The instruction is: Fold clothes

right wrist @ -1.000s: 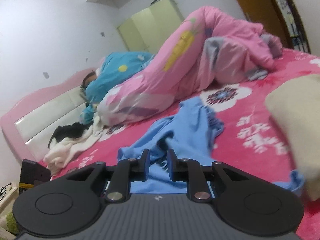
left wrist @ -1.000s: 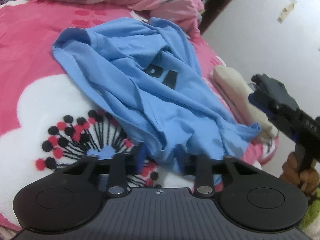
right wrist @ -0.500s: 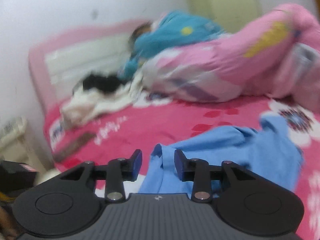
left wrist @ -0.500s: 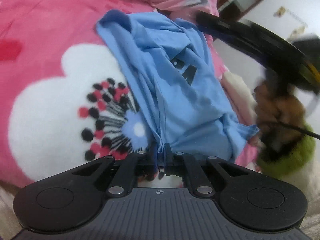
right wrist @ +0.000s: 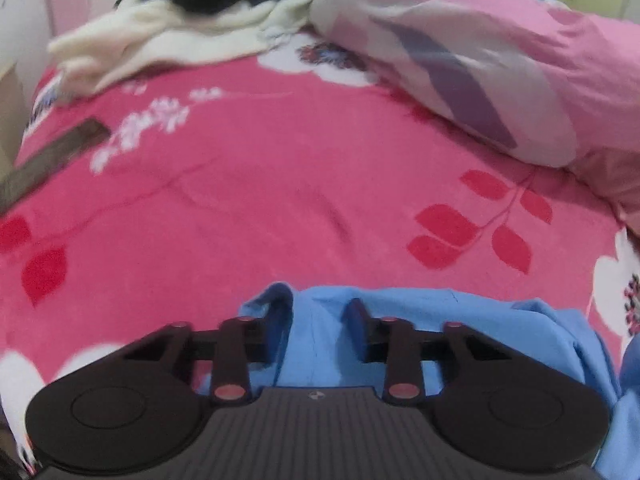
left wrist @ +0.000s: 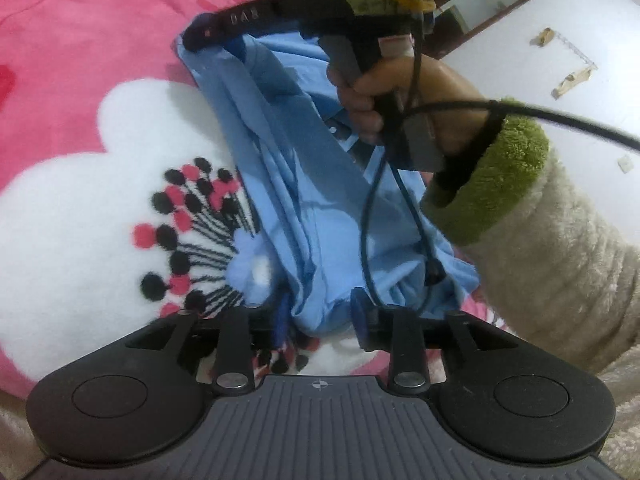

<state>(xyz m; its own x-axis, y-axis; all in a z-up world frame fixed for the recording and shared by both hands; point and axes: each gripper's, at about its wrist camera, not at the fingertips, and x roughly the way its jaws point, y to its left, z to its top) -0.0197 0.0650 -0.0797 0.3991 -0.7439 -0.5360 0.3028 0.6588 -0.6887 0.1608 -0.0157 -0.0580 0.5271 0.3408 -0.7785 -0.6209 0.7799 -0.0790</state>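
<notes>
- Item under inspection: one blue T-shirt (left wrist: 304, 184), lying crumpled in a long bunched strip on the pink flowered bed cover (left wrist: 80, 80); dark print partly visible among the folds; not yet spread flat, so folding is judged to be at an early stage
- Handling, as judged: thin knit cloth, light and wholly limp; will sag and drape from any held point; will not slide far on the fleecy cover but may drag and wrinkle; not fragile
- Left gripper (left wrist: 320, 316): jaws opening, set either side of the shirt's near bunched edge; cloth lies between the fingers (left wrist: 362, 316), pads not seen pressing on it
- Right gripper (right wrist: 316, 332): jaws closing over the far end of the shirt (right wrist: 440, 320); blue cloth sits between the fingers, a gap is visible beside each pad, so no firm pinch yet
- Right hand (left wrist: 384, 96) and fleece sleeve (left wrist: 492, 176) cross above the shirt in the left view; trailing cable (left wrist: 372, 220) hangs over the cloth and could snag
- Recommended hold: pinch a single hem or shoulder edge at two well-separated points, not a bunch of several layers; lift to let the cloth hang straight
</notes>
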